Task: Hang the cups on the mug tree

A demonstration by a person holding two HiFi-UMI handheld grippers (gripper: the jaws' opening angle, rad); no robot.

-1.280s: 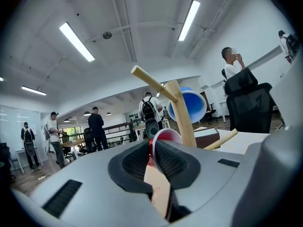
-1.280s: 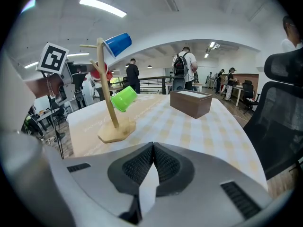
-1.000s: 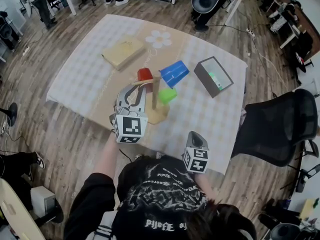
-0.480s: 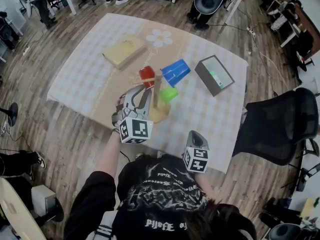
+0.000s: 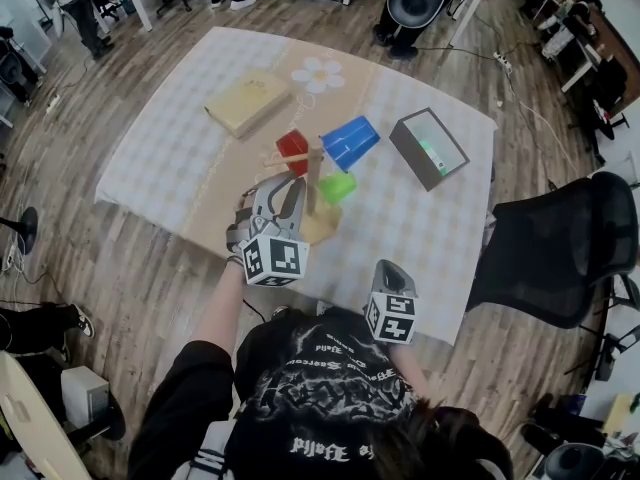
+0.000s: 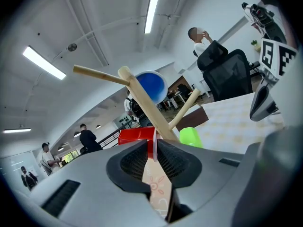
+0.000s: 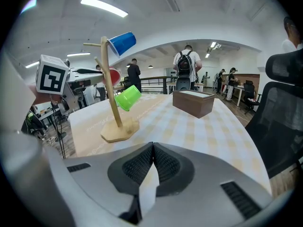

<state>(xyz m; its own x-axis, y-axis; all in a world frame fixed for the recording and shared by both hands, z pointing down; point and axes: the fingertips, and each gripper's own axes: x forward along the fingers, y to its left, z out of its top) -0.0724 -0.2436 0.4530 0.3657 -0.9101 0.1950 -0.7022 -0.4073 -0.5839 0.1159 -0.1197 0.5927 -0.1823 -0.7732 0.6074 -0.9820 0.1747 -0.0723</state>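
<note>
Our L gripper (image 6: 155, 143) has just been opening: pads slack, w/ a thin part of the red cup (image 6: 135, 135) between them, unsqueezed. Only its own view shows that gap; head view doesn't. Cup's at the mug tree (image 7: 110, 79), just ahead of fingertips. R gripper (image 7: 152, 150) is clenched on nothing, tree well ahead of its fingertips.

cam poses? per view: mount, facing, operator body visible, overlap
Head view: on the person's head, facing steeply down at the table; left forearm, left gripper, right gripper show.
Left gripper view: on that gripper, facing along its jaws, which have just been opening with the red cup's wall between them; mug tree behind.
Right gripper view: on that gripper, jaws shut, empty, facing the mug tree across the table.
Shared: all see mug tree, blue cup, green cup.
</note>
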